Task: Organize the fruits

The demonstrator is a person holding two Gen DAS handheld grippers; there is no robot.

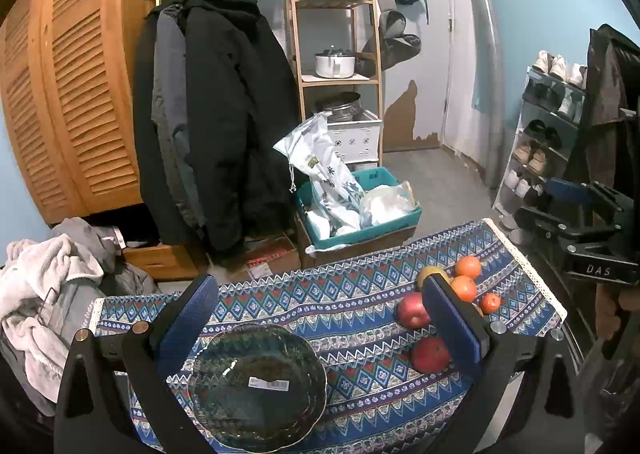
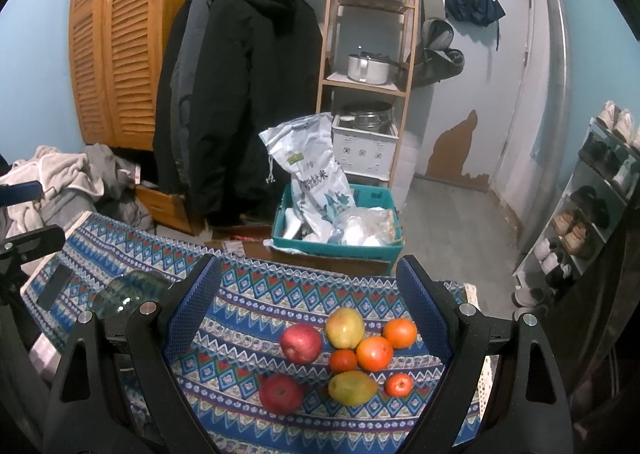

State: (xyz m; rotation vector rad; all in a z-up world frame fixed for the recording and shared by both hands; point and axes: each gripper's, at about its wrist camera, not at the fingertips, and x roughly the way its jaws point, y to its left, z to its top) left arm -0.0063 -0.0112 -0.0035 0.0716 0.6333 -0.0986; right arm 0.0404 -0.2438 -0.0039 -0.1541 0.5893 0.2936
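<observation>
Right wrist: eight fruits (image 2: 344,354), uncollected.

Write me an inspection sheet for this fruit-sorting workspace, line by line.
Surface: table under a blue patterned cloth.
Job's things: dark green glass bowl, holding no fruit; in a loose cluster, two red apples, two yellow-green mangoes, two large oranges, two small tangerines.
Clutter: dark flat rectangular item on the cloth's left end.
Grippers: left gripper open over the bowl; right gripper open over the fruit; both hold nothing.
Cables: nothing seen.
Surroundings: hanging black coats, wooden shelf with pots, teal crate of bags, shoe rack, laundry pile.
</observation>
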